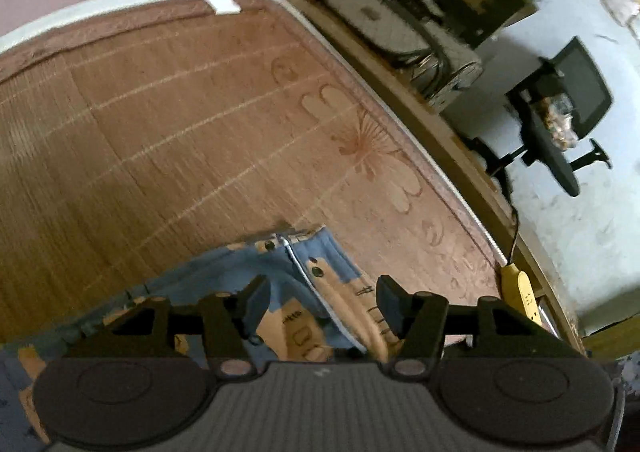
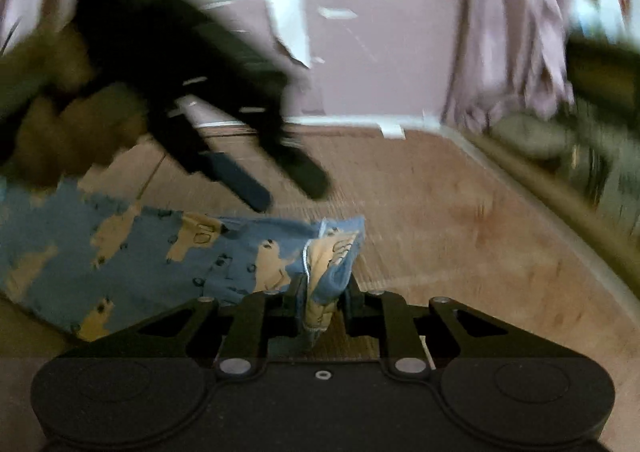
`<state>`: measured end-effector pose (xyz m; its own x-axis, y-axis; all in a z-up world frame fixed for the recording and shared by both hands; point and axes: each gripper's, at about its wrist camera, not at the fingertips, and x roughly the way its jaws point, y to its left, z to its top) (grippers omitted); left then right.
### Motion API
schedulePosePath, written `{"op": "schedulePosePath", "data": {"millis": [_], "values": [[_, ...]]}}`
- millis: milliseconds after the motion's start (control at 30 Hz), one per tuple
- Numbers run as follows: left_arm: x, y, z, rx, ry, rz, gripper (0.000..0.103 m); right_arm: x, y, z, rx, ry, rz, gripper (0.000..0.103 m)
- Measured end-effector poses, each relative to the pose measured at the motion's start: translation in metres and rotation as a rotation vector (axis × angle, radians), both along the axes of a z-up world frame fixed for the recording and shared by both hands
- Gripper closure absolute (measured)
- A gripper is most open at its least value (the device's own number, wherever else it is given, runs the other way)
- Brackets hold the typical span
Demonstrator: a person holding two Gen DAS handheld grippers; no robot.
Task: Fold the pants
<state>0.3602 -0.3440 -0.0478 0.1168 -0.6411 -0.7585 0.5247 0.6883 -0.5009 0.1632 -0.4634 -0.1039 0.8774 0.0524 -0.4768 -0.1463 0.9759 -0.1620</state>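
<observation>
The pants point(image 1: 304, 284) are blue with tan animal prints and lie on a bamboo mat point(image 1: 160, 140) on a bed. In the left wrist view my left gripper point(image 1: 322, 300) is open, its fingers spread just above the pants' edge with nothing between them. In the right wrist view my right gripper point(image 2: 322, 300) is shut on a bunched edge of the pants point(image 2: 328, 276), the rest of the cloth point(image 2: 140, 248) trailing to the left. The left gripper point(image 2: 292, 184) shows there too, blurred, open, above the pants at upper left.
The bed's right edge point(image 1: 440, 172) has a wooden ledge with a yellow power strip point(image 1: 524, 292). A fan and clutter point(image 1: 400, 36) sit beyond the bed corner. An office chair point(image 1: 568, 112) stands on the floor. A purple curtain point(image 2: 516, 32) hangs at the back.
</observation>
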Motion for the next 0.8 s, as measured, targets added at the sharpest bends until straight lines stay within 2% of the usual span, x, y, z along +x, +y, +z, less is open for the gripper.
{"op": "schedulePosePath", "data": {"millis": [100, 200, 267, 400, 533, 600, 633, 667, 700, 800], "values": [[-0.002, -0.009, 0.006, 0.055, 0.019, -0.019, 0.037, -0.006, 0.026, -0.004, -0.167, -0.047, 0.048, 0.083], [-0.002, -0.018, 0.011, 0.127, 0.023, -0.016, 0.033, -0.009, 0.043, -0.009, -0.271, -0.070, 0.094, 0.083], [-0.003, -0.023, 0.012, 0.166, 0.006, -0.008, 0.028, -0.009, 0.050, -0.014, -0.330, -0.077, 0.117, 0.083], [-0.007, -0.043, 0.011, 0.295, -0.065, -0.049, 0.028, -0.012, 0.060, -0.020, -0.401, -0.090, 0.138, 0.083], [-0.013, -0.059, 0.005, 0.367, -0.092, -0.105, 0.030, -0.016, 0.069, -0.024, -0.477, -0.098, 0.171, 0.083], [-0.017, -0.062, 0.004, 0.391, -0.101, -0.121, 0.037, -0.017, 0.073, -0.027, -0.505, -0.097, 0.192, 0.083], [-0.018, -0.063, 0.003, 0.401, -0.106, -0.127, 0.050, -0.017, 0.074, -0.027, -0.513, -0.098, 0.199, 0.083], [-0.019, -0.062, 0.001, 0.412, -0.110, -0.127, 0.071, -0.017, 0.075, -0.027, -0.517, -0.099, 0.204, 0.084], [-0.019, -0.061, 0.000, 0.419, -0.109, -0.124, 0.079, -0.018, 0.075, -0.026, -0.516, -0.100, 0.207, 0.084], [-0.014, -0.048, 0.000, 0.385, -0.087, -0.082, 0.090, -0.019, 0.077, -0.023, -0.514, -0.102, 0.212, 0.084]]}}
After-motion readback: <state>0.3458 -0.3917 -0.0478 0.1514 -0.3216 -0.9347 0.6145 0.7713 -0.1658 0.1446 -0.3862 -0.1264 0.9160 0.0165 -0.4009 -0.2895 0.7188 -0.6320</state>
